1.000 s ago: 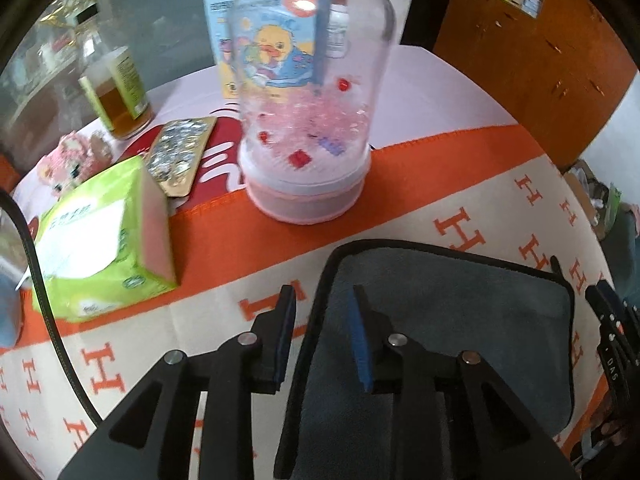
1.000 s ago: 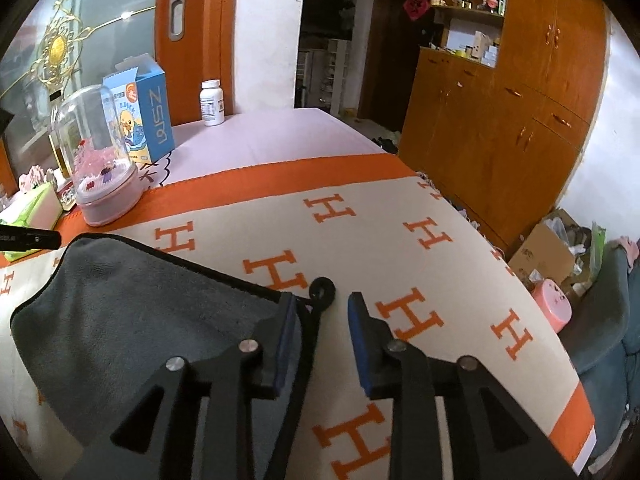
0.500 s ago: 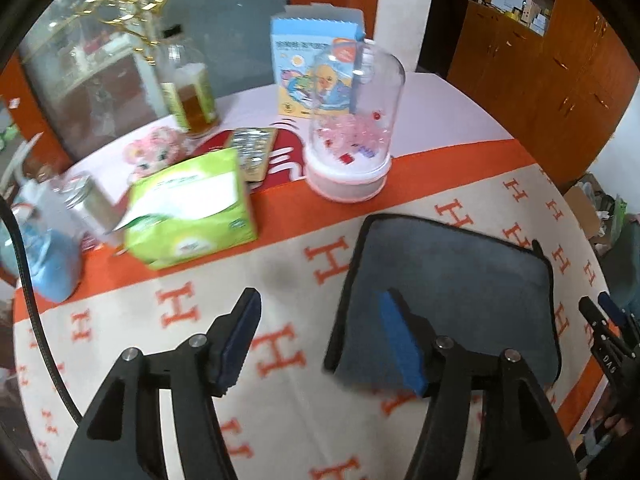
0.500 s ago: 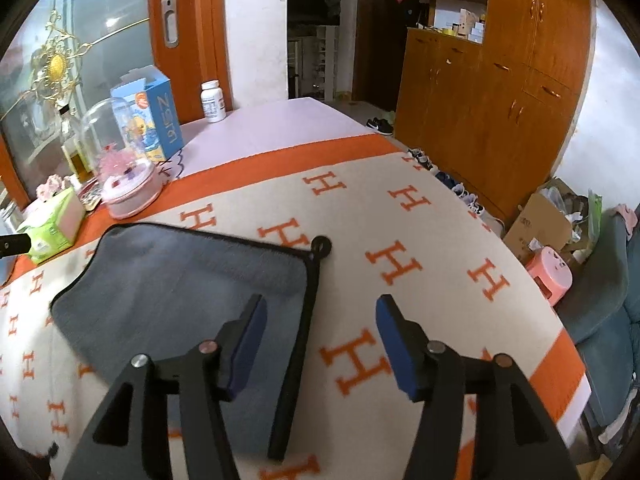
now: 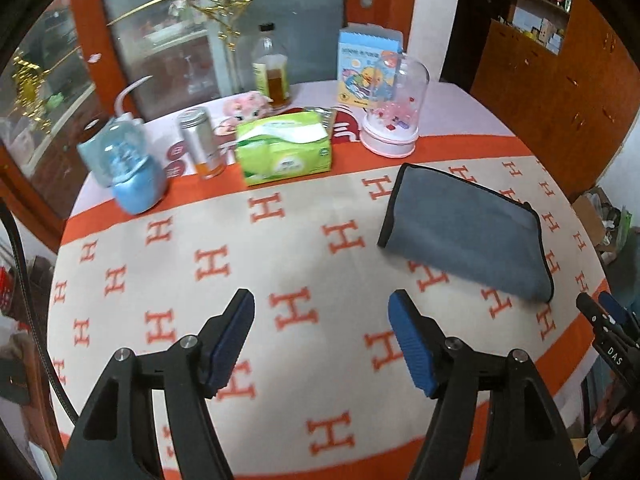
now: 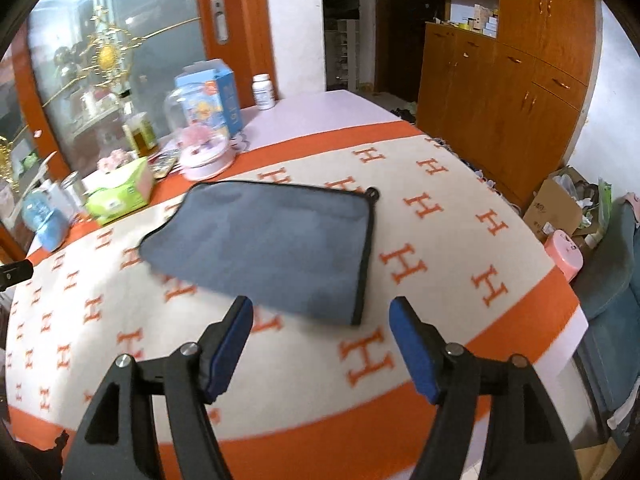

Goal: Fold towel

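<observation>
A grey towel with black trim [image 5: 466, 232] lies folded flat on the orange and cream H-pattern tablecloth [image 5: 280, 248]. It also shows in the right wrist view [image 6: 272, 240], with a small hanging loop at its far right corner. My left gripper [image 5: 322, 340] is open and empty, held above the cloth, near and left of the towel. My right gripper [image 6: 320, 344] is open and empty, just short of the towel's near edge. Its tips show at the right edge of the left wrist view [image 5: 604, 312].
At the table's far side stand a green tissue box [image 5: 284, 150], a clear dome on a pink base [image 5: 394, 108], a blue carton [image 5: 366, 66], a can [image 5: 202, 142], a blue bottle [image 5: 124, 172] and a white pill bottle [image 6: 263, 91]. Wooden cabinets [image 6: 512, 80] stand to the right.
Both grippers let go of the towel, opened wide and pulled back up and away from it. The towel now lies flat on the cloth.
</observation>
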`<state>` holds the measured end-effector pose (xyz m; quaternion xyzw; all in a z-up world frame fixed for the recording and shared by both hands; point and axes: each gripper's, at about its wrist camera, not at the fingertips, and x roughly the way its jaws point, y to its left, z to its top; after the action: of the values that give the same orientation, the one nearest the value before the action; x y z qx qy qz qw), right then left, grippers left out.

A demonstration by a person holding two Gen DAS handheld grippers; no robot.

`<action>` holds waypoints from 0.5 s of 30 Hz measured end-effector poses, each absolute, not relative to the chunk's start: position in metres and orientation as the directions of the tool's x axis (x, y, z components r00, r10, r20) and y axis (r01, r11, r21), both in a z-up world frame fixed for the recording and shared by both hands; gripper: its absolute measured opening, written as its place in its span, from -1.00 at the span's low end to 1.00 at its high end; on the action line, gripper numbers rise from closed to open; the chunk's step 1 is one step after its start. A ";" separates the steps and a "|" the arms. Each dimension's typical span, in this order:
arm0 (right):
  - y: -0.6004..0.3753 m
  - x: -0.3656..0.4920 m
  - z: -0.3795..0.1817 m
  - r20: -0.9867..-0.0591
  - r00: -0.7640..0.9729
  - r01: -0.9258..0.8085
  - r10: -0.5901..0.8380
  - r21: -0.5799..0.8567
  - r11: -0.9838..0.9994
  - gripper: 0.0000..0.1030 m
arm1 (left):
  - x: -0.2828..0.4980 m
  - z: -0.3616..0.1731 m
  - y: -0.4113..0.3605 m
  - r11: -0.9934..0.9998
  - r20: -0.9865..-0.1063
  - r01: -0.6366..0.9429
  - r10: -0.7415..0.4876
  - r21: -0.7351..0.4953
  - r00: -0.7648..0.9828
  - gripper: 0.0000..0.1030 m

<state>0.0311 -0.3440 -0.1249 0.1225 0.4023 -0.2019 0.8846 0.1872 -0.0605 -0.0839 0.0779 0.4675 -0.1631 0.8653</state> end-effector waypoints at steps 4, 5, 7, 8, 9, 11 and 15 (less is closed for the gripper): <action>-0.314 0.013 -0.115 -0.758 0.606 0.435 -0.239 0.065 0.898 0.49 | 0.162 -0.070 -0.031 0.940 -0.815 0.339 -0.219 -0.029 0.536 0.43; -0.305 0.007 -0.112 -0.757 0.611 0.427 -0.233 0.067 0.902 0.49 | 0.154 -0.065 -0.023 0.941 -0.807 0.336 -0.220 -0.029 0.548 0.46; -0.292 -0.001 -0.108 -0.756 0.615 0.416 -0.225 0.068 0.907 0.50 | 0.139 -0.058 -0.009 0.942 -0.793 0.333 -0.227 -0.032 0.565 0.52; -0.286 -0.004 -0.106 -0.758 0.614 0.410 -0.220 0.069 0.909 0.50 | 0.132 -0.054 -0.001 0.943 -0.788 0.331 -0.234 -0.040 0.570 0.53; -0.279 -0.006 -0.104 -0.759 0.615 0.404 -0.214 0.070 0.912 0.51 | 0.125 -0.050 0.008 0.942 -0.785 0.331 -0.246 -0.055 0.569 0.54; -0.267 -0.012 -0.099 -0.760 0.618 0.386 -0.199 0.073 0.920 0.55 | 0.116 -0.044 0.021 0.942 -0.779 0.326 -0.262 -0.079 0.569 0.55; -0.245 -0.019 -0.087 -0.763 0.623 0.335 -0.171 0.064 0.940 0.63 | 0.096 -0.032 0.040 0.945 -0.758 0.310 -0.277 -0.104 0.590 0.68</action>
<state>-0.0186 -0.2445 -0.0866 0.1004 0.4105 -0.1413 0.8952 0.0961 0.0402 -0.0319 0.0197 0.4215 -0.1648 0.8915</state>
